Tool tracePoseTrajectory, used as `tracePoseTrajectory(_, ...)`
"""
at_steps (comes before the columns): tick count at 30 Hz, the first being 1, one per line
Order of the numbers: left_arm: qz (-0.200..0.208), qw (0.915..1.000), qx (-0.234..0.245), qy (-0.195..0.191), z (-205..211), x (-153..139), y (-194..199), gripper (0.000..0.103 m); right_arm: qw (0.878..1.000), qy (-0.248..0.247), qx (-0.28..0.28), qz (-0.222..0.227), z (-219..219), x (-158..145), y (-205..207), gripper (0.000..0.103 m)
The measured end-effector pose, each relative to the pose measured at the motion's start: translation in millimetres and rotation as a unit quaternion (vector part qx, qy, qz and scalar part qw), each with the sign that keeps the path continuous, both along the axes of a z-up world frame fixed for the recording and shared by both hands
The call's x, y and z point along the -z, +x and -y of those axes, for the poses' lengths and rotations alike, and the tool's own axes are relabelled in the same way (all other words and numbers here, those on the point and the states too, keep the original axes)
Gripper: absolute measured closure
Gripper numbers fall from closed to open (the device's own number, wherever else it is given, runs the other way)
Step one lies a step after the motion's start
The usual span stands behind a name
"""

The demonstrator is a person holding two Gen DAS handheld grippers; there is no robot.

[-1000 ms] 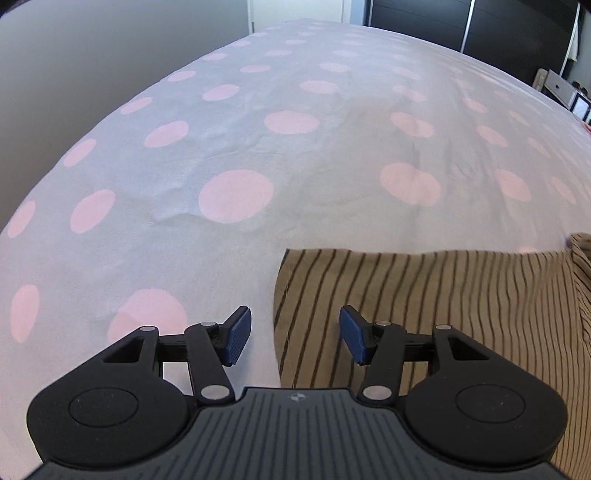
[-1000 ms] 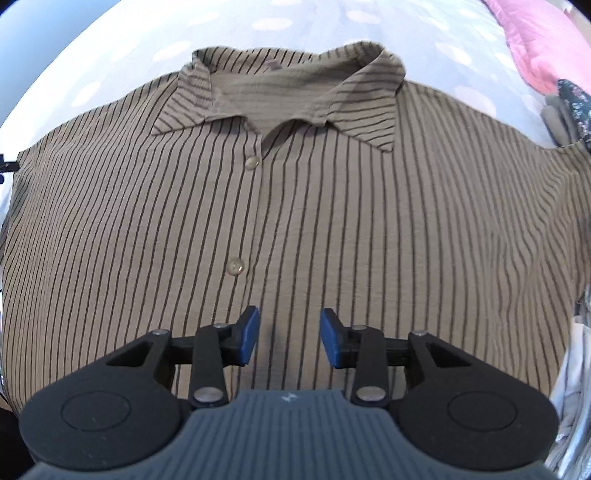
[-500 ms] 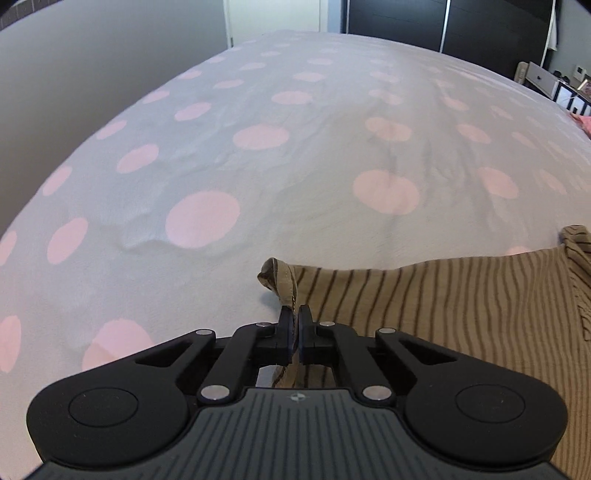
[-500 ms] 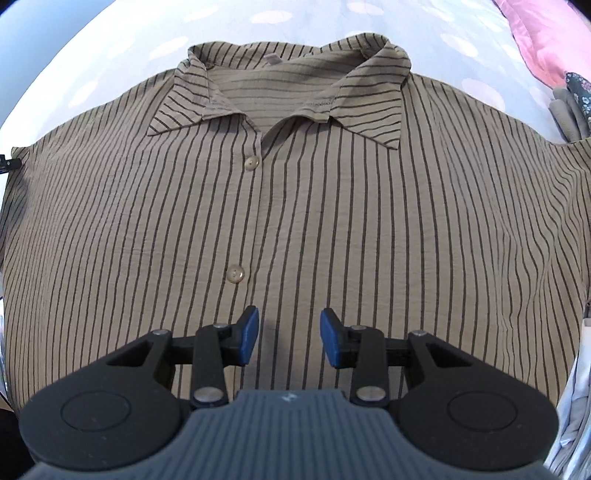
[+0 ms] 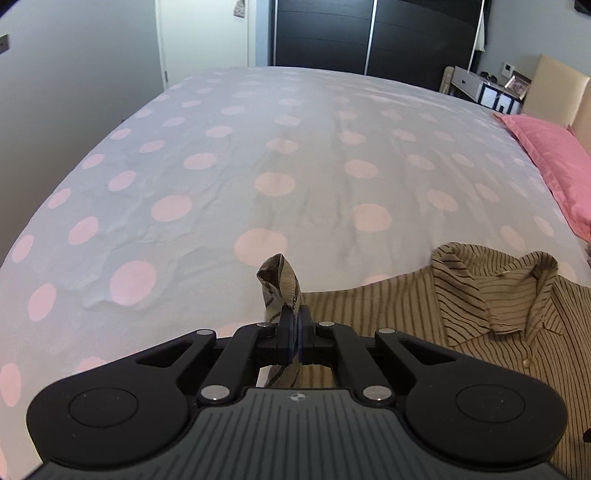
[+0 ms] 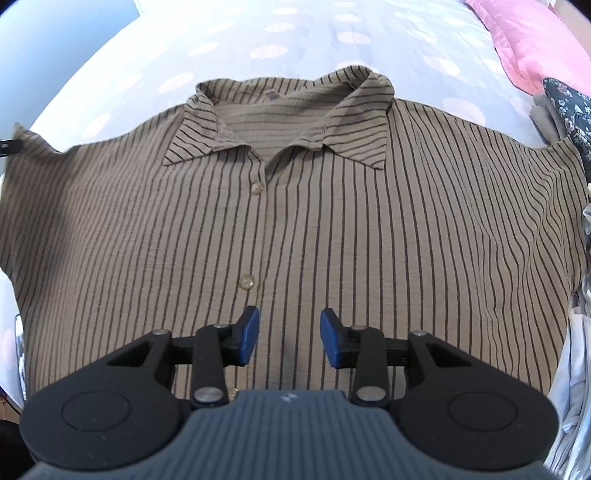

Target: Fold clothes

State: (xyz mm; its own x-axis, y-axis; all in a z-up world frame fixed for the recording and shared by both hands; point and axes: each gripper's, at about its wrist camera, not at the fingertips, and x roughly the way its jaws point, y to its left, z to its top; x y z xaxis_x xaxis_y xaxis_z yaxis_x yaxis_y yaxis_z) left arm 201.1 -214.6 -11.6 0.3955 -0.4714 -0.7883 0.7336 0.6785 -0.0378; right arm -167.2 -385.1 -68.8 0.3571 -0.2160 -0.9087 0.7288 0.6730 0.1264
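A tan shirt with thin dark stripes (image 6: 332, 229) lies front up on the bed, collar (image 6: 288, 110) away from me and buttons down the middle. My left gripper (image 5: 294, 332) is shut on the shirt's left shoulder corner (image 5: 279, 280), which sticks up above the pads, lifted off the bedsheet. The collar (image 5: 491, 284) shows at the right of the left wrist view. My right gripper (image 6: 289, 334) hovers open over the lower middle of the shirt, nothing between its blue pads (image 6: 247, 334).
The bed carries a pale sheet with pink dots (image 5: 273, 155). A pink pillow (image 5: 554, 162) lies at the right, with dark floral cloth (image 6: 572, 110) and white cloth (image 6: 576, 369) beside the shirt. A dark wardrobe (image 5: 369, 33) and a wall stand beyond.
My left gripper went from open to shut on the shirt's corner and has raised it, tilting its view up. The right gripper stays open over the shirt; the shirt's left edge has lifted.
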Motion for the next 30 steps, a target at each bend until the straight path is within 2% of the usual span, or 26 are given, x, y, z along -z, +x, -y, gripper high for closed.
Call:
tracePoseTrajectory(10, -0.051, 0.9954, 0.057, 0.058, 70, 42, -24, 0.103, 1.000, -0.006, 0.001, 0.002, 2, -1, -5, 0.063)
tracePoseTrajectory(14, -0.091, 0.9874, 0.090, 0.093, 93, 66, -34, 0.101, 1.000, -0.001, 0.000, -0.002, 5, 2, -5, 0.063)
tracePoseTrajectory(16, -0.104, 0.9832, 0.107, 0.104, 99, 75, -42, 0.096, 1.000, -0.001, -0.002, -0.002, 5, 2, -5, 0.063)
tracePoseTrajectory(17, -0.104, 0.9827, 0.115, 0.101, 100, 74, -45, 0.090, 1.000, -0.001, -0.002, -0.002, 5, 3, -5, 0.063)
tracePoseTrajectory(21, -0.102, 0.9813, 0.142, 0.081, 101, 67, -52, 0.082, 1.000, -0.002, -0.005, 0.000, 4, 1, -3, 0.063)
tracePoseTrajectory(25, -0.096, 0.9823, 0.149, 0.060, 89, 49, -51, 0.062, 1.000, -0.002, -0.009, 0.002, 2, 0, -2, 0.063)
tracePoseTrajectory(30, -0.075, 0.9827, 0.145, 0.086, 59, 41, -48, 0.062, 1.000, -0.005, -0.018, 0.008, -5, -5, -3, 0.063)
